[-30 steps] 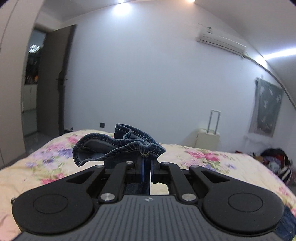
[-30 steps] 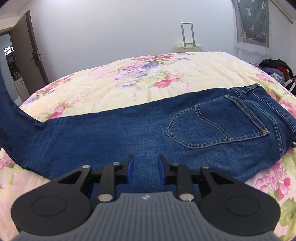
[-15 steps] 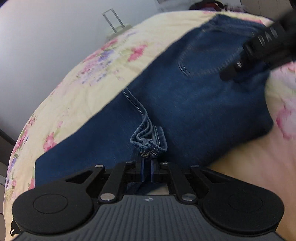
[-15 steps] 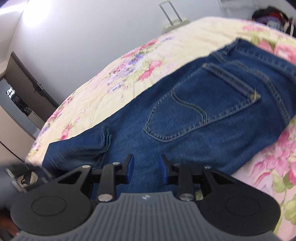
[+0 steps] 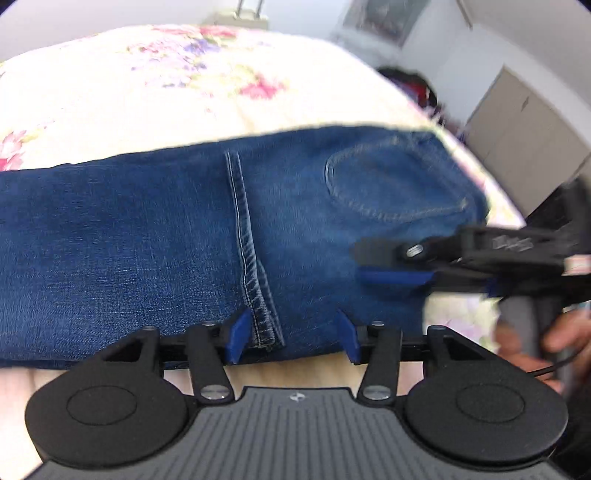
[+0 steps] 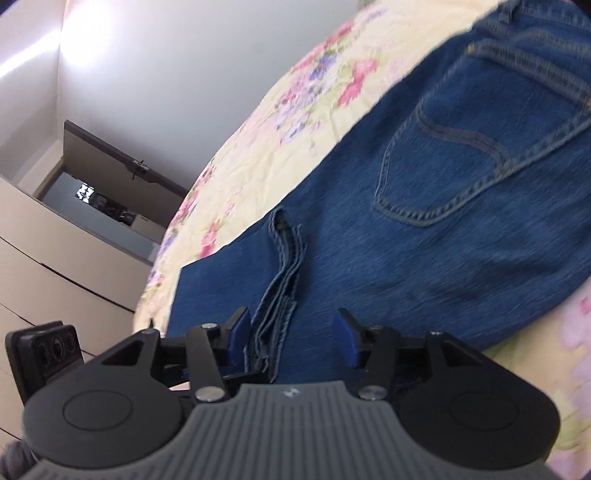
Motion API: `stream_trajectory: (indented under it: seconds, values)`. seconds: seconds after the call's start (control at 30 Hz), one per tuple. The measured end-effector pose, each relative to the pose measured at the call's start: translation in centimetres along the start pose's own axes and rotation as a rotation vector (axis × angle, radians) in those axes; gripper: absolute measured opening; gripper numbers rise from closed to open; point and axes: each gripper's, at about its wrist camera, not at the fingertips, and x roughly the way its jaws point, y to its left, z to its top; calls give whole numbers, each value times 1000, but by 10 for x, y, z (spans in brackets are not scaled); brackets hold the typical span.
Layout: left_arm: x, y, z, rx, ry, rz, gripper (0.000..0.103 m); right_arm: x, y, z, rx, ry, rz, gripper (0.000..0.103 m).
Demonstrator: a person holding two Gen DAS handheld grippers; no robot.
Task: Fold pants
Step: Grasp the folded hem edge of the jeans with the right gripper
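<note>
The bed (image 5: 110,92), under a floral cover, carried the jeans (image 5: 129,236) across its near side, and they lay doubled: the leg ends had been brought over onto the seat, with the hems (image 5: 260,317) resting short of the back pocket (image 5: 391,184). I judged the step in hand to be the release after that fold.

The left gripper (image 5: 291,336) had just been opening; its jaws stood apart with the hem lying loose between them, neither pad pressing on it. The right gripper (image 6: 291,334) had just been opening too, empty-jawed over the hem's near end. In the left view it reached in from the right beside the pocket.

The next move probably called for backing both grippers clear without snagging the hems, then taking one short end for a second fold.

A suitcase (image 5: 236,16) stood beyond the bed, and a clothes heap (image 5: 413,83) lay well apart. Nothing seemed to block the fold.
</note>
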Motion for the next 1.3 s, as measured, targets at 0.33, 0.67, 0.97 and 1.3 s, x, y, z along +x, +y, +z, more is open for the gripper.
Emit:
stream_trajectory:
  seconds: [0.33, 0.67, 0.97, 1.3]
  values:
    - [-29, 67, 4, -234, -212, 280, 52, 63, 1, 20, 187, 163, 116, 76]
    - [-13, 82, -9, -260, -287, 383, 52, 123, 1, 28, 336, 285, 70, 62]
    - [-29, 118, -12, -352, -389, 280, 52, 122, -2, 25, 463, 220, 60, 17]
    - [-91, 136, -18, -419, -600, 357, 52, 86, 149, 59, -100, 102, -158, 13]
